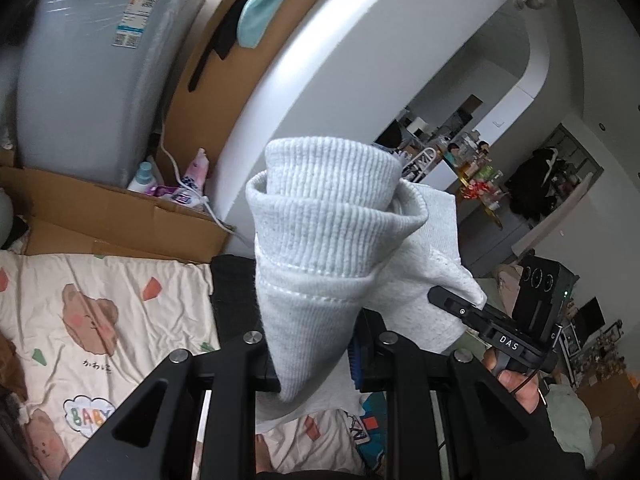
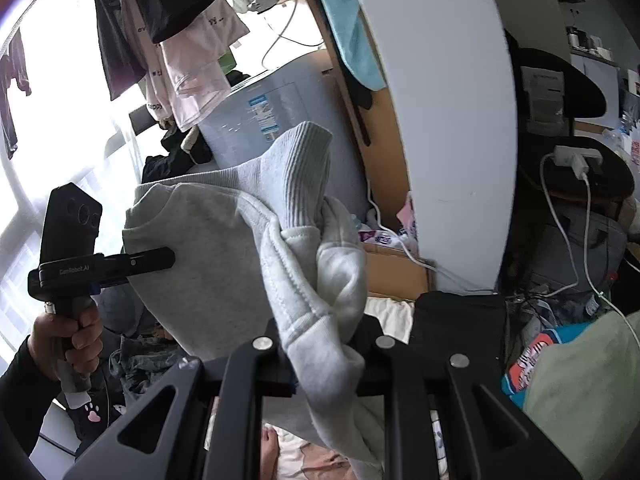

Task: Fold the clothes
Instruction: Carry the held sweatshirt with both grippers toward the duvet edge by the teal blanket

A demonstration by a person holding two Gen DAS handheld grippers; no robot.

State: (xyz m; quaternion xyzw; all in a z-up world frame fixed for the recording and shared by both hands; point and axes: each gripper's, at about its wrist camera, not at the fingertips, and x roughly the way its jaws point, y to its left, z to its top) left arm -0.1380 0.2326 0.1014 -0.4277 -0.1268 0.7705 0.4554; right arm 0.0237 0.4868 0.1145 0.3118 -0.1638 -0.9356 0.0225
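Note:
A light grey sweatshirt (image 1: 332,220) with a ribbed cuff hangs in the air above the bed, stretched between both grippers. My left gripper (image 1: 316,360) is shut on a bunched fold of it; the fabric rises past the fingers and hides their tips. My right gripper (image 2: 324,360) is shut on another bunch of the same sweatshirt (image 2: 208,248), whose body spreads to the left. In the left wrist view the right gripper (image 1: 456,306) shows at the garment's right edge, held by a hand. In the right wrist view the left gripper (image 2: 156,258) pokes into the cloth from the left.
Below lies a cream bear-print bedsheet (image 1: 80,300) with a black cloth (image 1: 232,292) on it. An open cardboard box (image 1: 120,216) and a grey appliance (image 1: 88,80) stand behind the bed beside a white wall (image 1: 360,60). Clothes hang at the window (image 2: 168,20). A chair (image 2: 572,160) stands right.

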